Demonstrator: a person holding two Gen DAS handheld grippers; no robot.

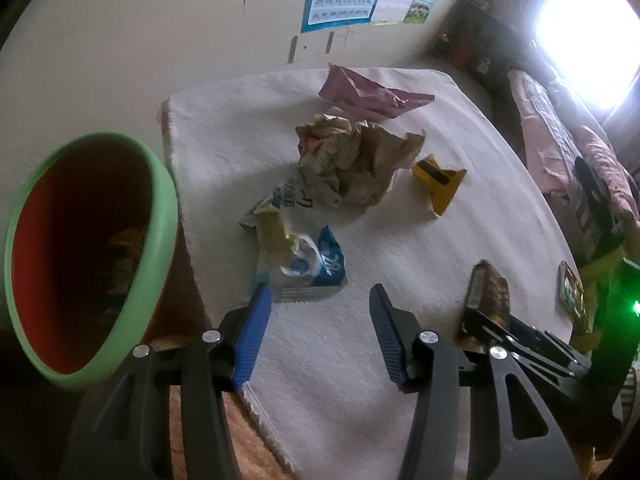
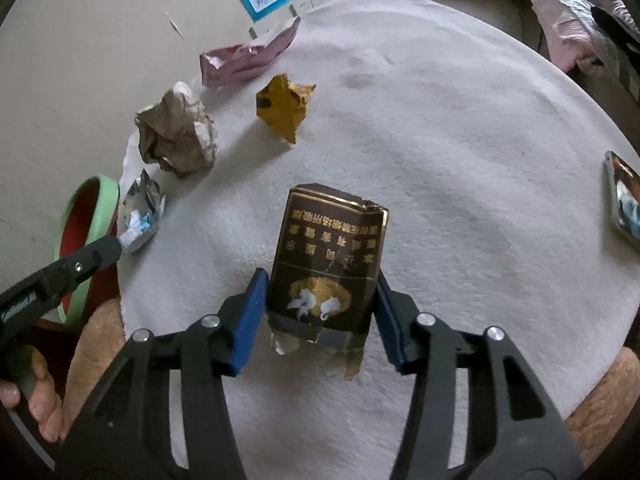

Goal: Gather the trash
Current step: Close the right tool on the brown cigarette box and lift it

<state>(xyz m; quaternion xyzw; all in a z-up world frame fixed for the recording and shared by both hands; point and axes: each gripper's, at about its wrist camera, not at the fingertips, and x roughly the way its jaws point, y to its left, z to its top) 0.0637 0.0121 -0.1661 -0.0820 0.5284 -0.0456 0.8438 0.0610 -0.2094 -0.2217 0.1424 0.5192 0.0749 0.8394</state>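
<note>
While I work from the green-rimmed bin (image 1: 90,256) rightward, everything else gets placed against it. It stands off the left edge of the worktop (image 1: 400,240), its mouth tipped toward my left camera, with some scraps dimly visible inside; I cannot tell what they are.

My left claw (image 1: 316,300) is spread wide and holds nothing. Just right of the bin, straight ahead of that claw and nearly at its fingertips, lies the blue-and-white wrapper (image 1: 298,248). Beyond it, farther right, sit the crumpled paper ball (image 1: 352,160), the pink packet (image 1: 368,94) behind that, and the small yellow wrapper (image 1: 438,178).

Farthest right of the bin is the dark cigarette pack (image 2: 328,264), standing between the pads of my right claw (image 2: 320,292). Both pads sit against its sides, so I judge it pinched, though I can't say whether it is lifted off the cloth. Its long axis runs straight away from the claw, along the fingers. The bin lies well to the left of it, with my left claw in between, so the carry must cross over toward that rim.

The pack's near end is torn and partly hidden between the pads. A phone-like object (image 2: 624,200) is cut off at the right edge.
</note>
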